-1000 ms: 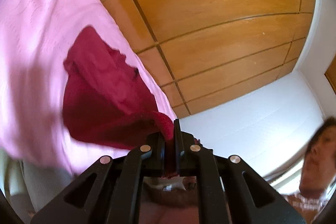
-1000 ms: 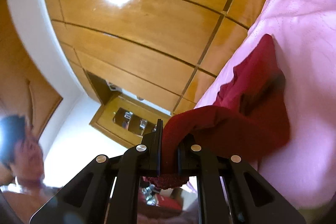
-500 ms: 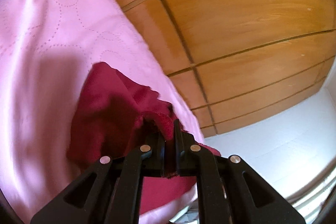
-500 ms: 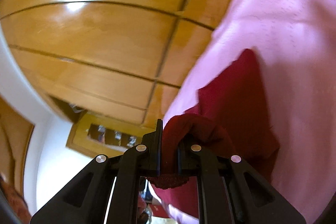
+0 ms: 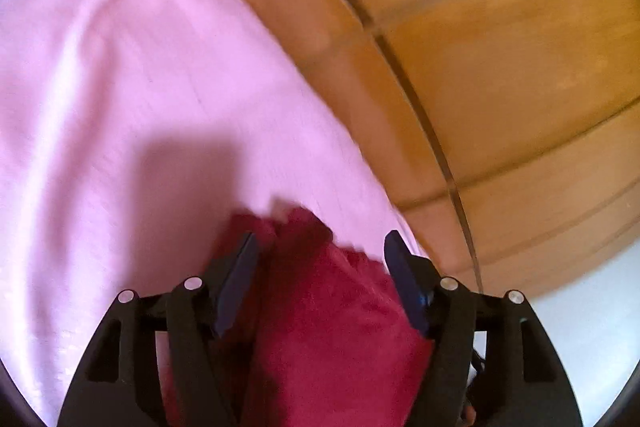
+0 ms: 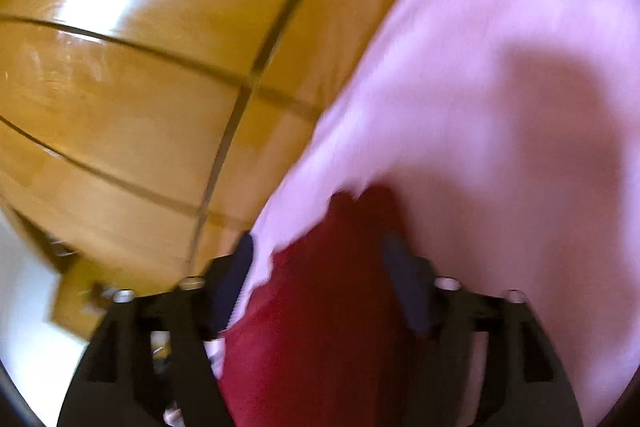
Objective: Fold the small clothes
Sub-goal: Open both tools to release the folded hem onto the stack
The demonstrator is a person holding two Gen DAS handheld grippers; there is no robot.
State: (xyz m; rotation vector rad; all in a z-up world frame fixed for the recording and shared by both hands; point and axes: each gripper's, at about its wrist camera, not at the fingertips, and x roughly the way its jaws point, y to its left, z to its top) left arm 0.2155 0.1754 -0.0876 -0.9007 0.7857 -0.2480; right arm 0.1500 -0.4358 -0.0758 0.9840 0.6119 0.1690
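A small dark red garment [image 5: 332, 311] lies on a pink bedspread [image 5: 132, 75]. In the left wrist view it fills the space between the two black fingers of my left gripper [image 5: 320, 247], whose jaws are opening; the pads stand apart from the cloth. In the right wrist view the same red garment [image 6: 320, 311] lies between the fingers of my right gripper [image 6: 320, 247], jaws also opening, pads clear of it. The near part of the garment is hidden under both gripper bodies. Both views are blurred.
The pink bedspread [image 6: 500, 87] ends at an edge close to the garment. Beyond it stands a glossy wooden wardrobe [image 5: 500, 67], also in the right wrist view as wardrobe panels [image 6: 140, 87]. A white wall [image 5: 580, 327] shows low right.
Both grippers were shut on the red garment's edge and carried it lower toward the bedspread. Now both have let go and their fingers stand apart, with the garment lying on the bed.
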